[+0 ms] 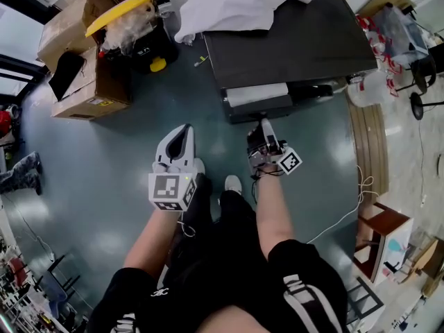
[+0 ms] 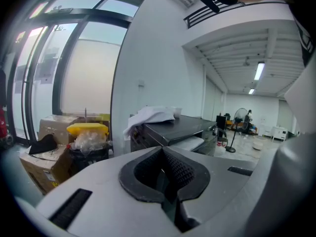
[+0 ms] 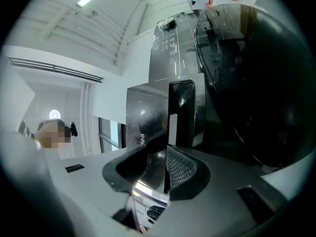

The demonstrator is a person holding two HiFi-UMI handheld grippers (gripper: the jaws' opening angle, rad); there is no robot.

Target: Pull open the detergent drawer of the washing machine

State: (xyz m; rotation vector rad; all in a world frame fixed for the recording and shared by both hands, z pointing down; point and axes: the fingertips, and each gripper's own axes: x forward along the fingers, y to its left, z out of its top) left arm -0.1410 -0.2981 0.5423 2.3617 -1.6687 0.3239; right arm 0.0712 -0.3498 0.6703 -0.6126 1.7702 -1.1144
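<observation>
Two claws show: the right claw [image 1: 262, 125] [image 3: 165, 147] is closed partway, pads clamped on the front of the drawer [image 1: 257, 94] [image 3: 148, 117], which stands pulled partly out of the washing machine [image 1: 298, 40]. The left claw [image 1: 182, 132] [image 2: 162, 149] hangs shut and empty, apart from it.

A workshop-like hall, shown by stacked cardboard boxes [image 1: 90, 89], a floor cable [image 1: 343, 217] and a standing fan [image 2: 240, 115].
</observation>
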